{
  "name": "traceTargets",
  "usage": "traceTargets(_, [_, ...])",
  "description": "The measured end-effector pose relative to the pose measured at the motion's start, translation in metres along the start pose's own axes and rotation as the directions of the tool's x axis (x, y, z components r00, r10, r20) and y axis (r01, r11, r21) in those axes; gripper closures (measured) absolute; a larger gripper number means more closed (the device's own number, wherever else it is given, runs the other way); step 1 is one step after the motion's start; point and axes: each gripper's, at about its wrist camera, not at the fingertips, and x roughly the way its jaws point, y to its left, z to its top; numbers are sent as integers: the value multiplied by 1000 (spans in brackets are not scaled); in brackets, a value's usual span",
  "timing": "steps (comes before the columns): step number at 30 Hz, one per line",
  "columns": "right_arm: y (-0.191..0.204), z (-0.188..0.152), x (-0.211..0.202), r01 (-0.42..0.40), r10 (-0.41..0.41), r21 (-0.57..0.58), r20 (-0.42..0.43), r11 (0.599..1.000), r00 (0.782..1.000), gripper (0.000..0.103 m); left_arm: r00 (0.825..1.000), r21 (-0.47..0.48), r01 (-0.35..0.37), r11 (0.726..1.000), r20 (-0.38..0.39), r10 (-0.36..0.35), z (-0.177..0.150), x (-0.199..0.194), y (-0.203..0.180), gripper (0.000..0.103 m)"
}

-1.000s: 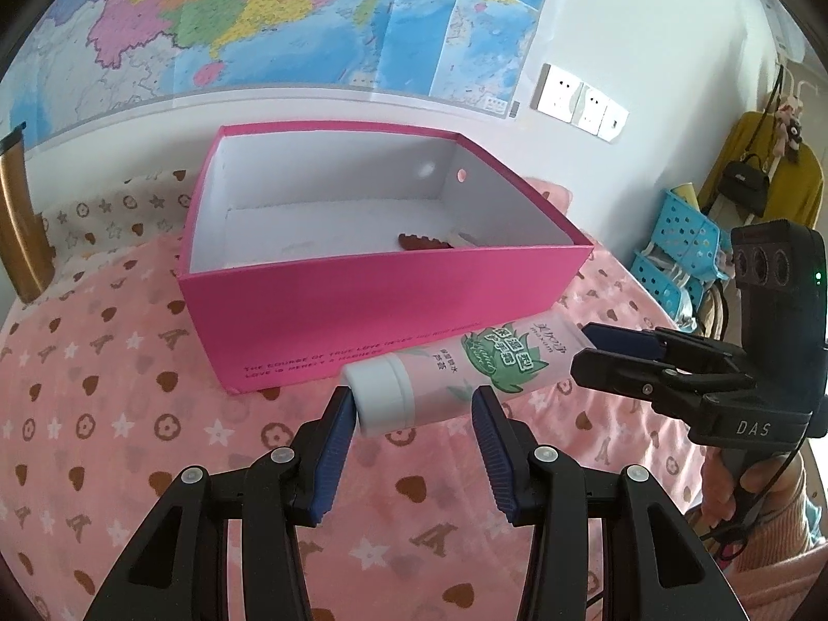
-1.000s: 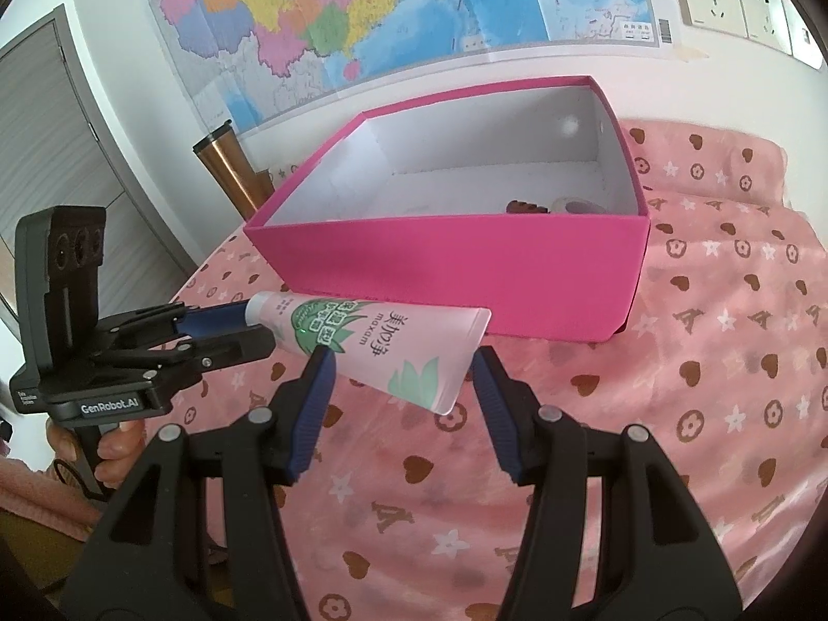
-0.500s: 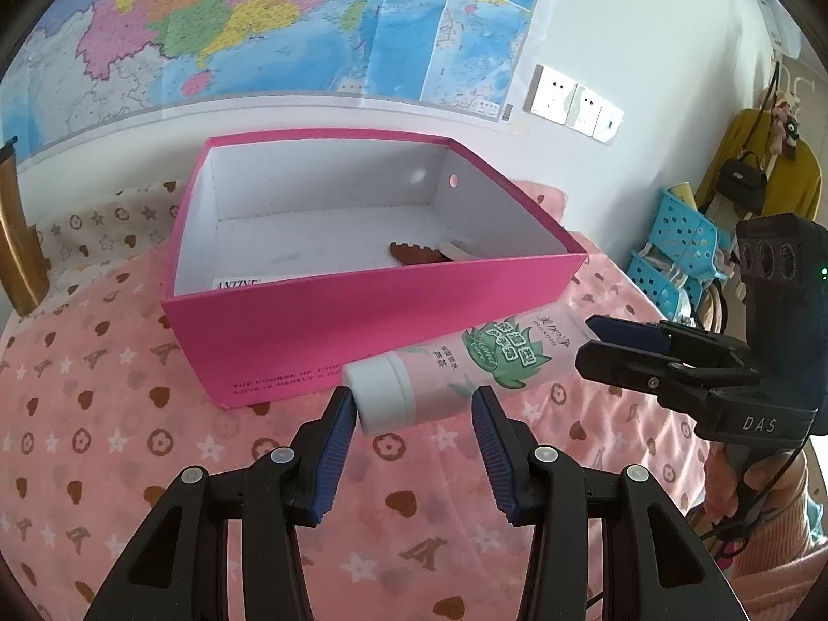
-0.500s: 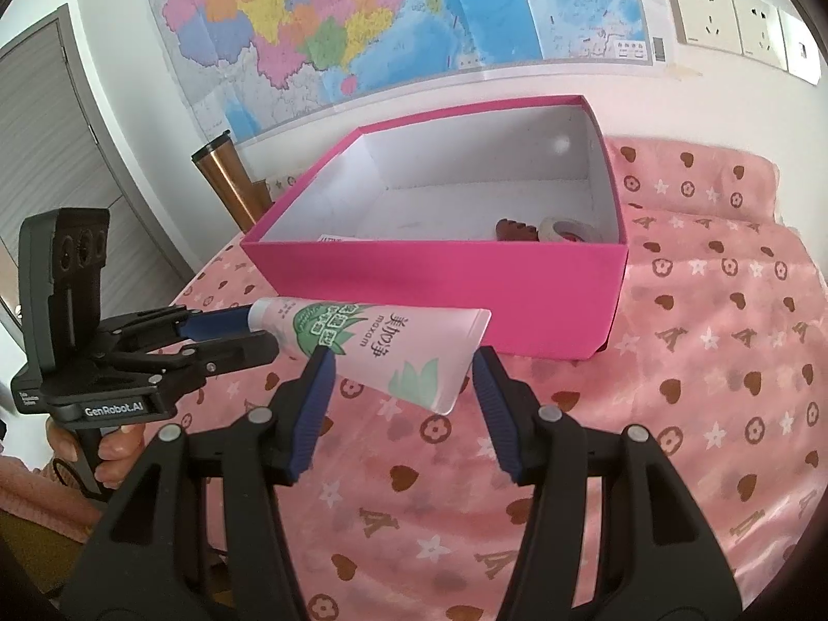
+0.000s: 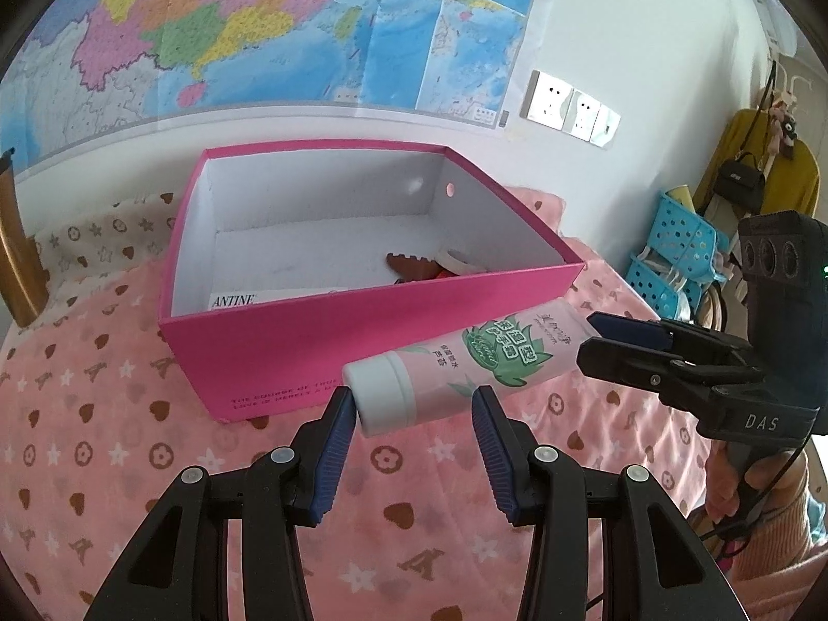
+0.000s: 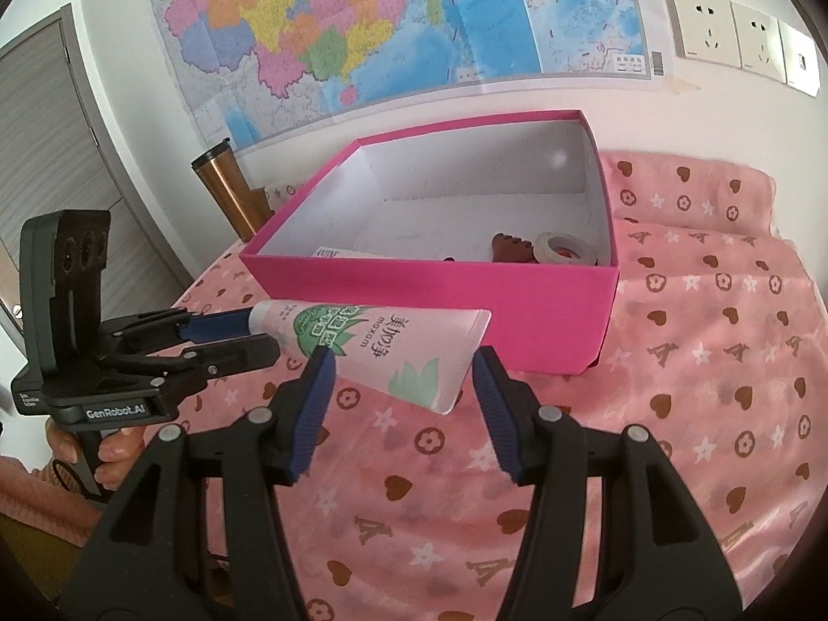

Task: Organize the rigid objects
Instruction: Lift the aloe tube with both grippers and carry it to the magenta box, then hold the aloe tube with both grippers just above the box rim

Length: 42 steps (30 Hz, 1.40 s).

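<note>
A pink tube (image 5: 481,362) with a white cap and green leaf print hangs in the air before the pink box (image 5: 310,341). My left gripper (image 5: 414,403) is shut on its cap end, one pad against the cap. My right gripper (image 6: 403,362) is shut on its flat crimped end. From the right wrist the tube (image 6: 393,346) runs leftward to the left gripper (image 6: 264,336). The right gripper (image 5: 590,336) shows at the tube's far end from the left wrist. The box (image 6: 466,295) is open-topped and white inside.
Inside the box lie a brown piece (image 5: 409,264), a tape roll (image 6: 564,248) and a white printed card (image 5: 233,301). A copper tumbler (image 6: 227,191) stands left of the box by the wall. Blue baskets (image 5: 678,253) stand at the right. A pink patterned cloth (image 6: 698,414) covers the surface.
The box has sunk a little in both views and more of its floor and contents shows. The tube keeps its place between both pairs of fingers.
</note>
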Motion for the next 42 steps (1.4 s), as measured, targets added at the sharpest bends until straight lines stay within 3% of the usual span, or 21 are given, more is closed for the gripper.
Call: traceTargets(42, [-5, 14, -6, 9, -8, -26, 41, 1000, 999, 45, 1000, 13, 2, 1000, 22, -3, 13, 3, 0, 57])
